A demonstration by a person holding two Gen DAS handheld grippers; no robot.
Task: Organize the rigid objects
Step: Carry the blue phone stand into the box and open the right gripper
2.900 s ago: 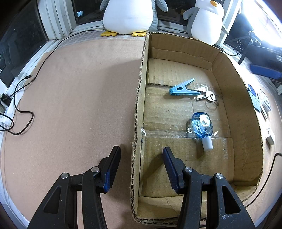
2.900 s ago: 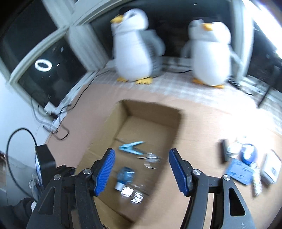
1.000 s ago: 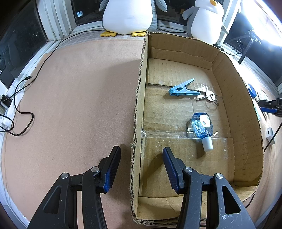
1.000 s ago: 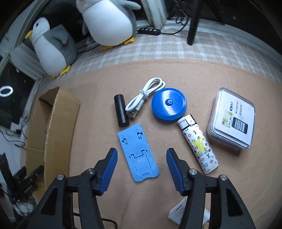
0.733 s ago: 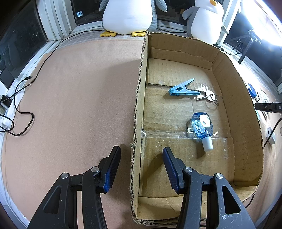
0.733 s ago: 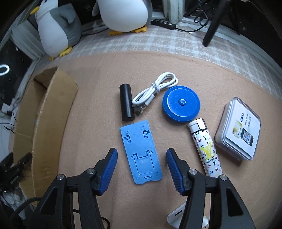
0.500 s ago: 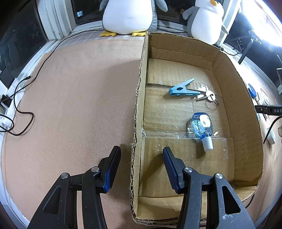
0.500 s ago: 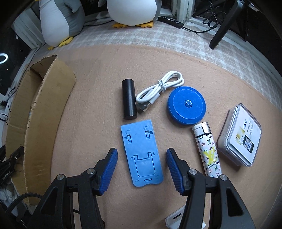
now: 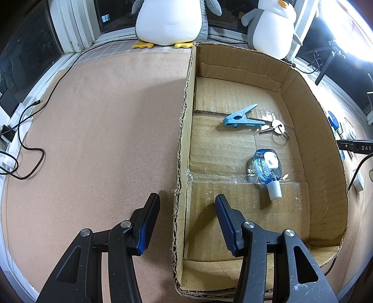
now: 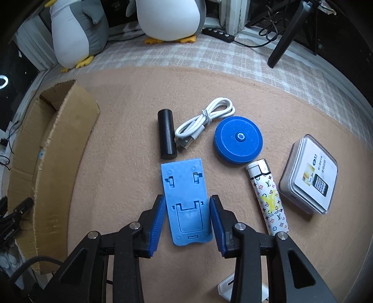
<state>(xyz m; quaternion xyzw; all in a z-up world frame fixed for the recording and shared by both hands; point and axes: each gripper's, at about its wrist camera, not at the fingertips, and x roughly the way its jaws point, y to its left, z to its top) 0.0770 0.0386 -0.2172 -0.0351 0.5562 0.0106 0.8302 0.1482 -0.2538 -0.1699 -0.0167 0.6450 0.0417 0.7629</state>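
Note:
A flat blue phone stand [image 10: 186,200] lies on the tan mat. My right gripper [image 10: 187,220] straddles its near half, the pads close to both long edges, narrowed but with slim gaps showing. Beyond it lie a black cylinder [image 10: 166,137], a white USB cable [image 10: 205,124], a blue round case [image 10: 239,139], a patterned lighter [image 10: 268,198] and a clear boxed card pack [image 10: 309,174]. My left gripper [image 9: 185,221] is open and straddles the left wall of the cardboard box [image 9: 184,130]. Inside the box lie a blue clip [image 9: 240,115], keys [image 9: 276,128] and a blue bottle [image 9: 267,167].
Two plush penguins [image 10: 167,16] sit at the back by the window. The cardboard box also shows at the left in the right wrist view [image 10: 60,149]. A white plug [image 10: 233,289] lies by my right gripper. Black cables [image 9: 23,149] run along the left edge.
My right gripper swung from above the box to the items on the mat, came down over the blue phone stand and narrowed around it. My left gripper has stayed still.

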